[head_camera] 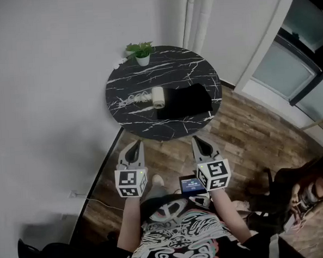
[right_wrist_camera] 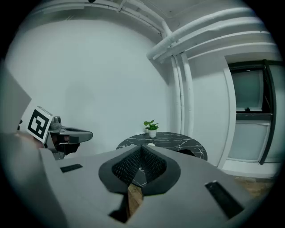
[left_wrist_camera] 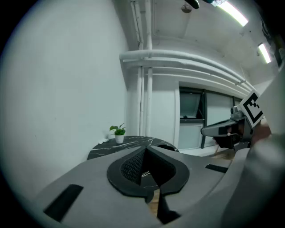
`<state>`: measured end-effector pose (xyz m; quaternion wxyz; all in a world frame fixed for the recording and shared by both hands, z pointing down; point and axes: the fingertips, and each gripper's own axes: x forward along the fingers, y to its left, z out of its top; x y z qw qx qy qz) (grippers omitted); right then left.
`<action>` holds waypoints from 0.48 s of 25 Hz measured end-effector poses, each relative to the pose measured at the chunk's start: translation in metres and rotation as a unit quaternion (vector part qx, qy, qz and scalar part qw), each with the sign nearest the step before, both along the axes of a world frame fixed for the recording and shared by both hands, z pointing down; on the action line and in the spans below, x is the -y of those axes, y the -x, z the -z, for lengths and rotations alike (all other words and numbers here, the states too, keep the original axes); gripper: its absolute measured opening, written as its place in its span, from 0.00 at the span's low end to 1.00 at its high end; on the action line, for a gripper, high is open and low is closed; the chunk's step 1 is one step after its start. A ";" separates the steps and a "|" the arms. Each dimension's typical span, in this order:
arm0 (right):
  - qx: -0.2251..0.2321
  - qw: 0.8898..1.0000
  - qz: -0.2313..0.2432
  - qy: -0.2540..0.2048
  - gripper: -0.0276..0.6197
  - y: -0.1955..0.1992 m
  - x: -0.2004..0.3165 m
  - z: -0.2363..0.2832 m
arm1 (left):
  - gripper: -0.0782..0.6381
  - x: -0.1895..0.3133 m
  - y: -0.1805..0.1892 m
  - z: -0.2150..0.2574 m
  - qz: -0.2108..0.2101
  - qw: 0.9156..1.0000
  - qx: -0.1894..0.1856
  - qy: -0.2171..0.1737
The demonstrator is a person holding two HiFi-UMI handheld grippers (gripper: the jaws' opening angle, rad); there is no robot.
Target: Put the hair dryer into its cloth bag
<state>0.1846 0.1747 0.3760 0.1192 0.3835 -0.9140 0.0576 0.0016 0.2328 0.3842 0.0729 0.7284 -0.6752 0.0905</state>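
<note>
The left claw [head_camera: 134, 147] and right claw [head_camera: 200, 142] are both pinched shut on nothing and held side by side, probably a ready pose. Well ahead of them, the dryer [head_camera: 158, 97] lies against the bag [head_camera: 185, 101] on the table [head_camera: 174, 65], untouched.

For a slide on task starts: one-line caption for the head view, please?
Left gripper and right gripper, shut and empty, short of a marble table holding hair dryer and cloth bag.
</note>
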 end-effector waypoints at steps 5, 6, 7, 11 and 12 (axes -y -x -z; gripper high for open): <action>0.001 1.000 -0.004 -0.001 0.07 -0.003 0.001 0.003 | 0.13 -0.001 -0.001 0.004 0.001 1.000 0.003 -0.001; 0.000 1.000 -0.004 -0.003 0.07 -0.004 0.000 0.004 | 0.13 -0.001 -0.001 0.004 0.001 1.000 0.003 -0.002; 0.000 1.000 -0.004 -0.004 0.07 -0.004 0.000 0.004 | 0.13 0.000 -0.001 0.005 0.001 1.000 0.003 -0.003; 0.005 1.000 -0.004 0.000 0.07 -0.004 0.002 0.001 | 0.13 0.000 -0.002 0.005 0.002 1.000 0.010 -0.003; 0.012 1.000 -0.006 0.005 0.07 -0.004 0.003 0.001 | 0.13 -0.001 -0.001 0.006 0.003 1.000 0.011 -0.004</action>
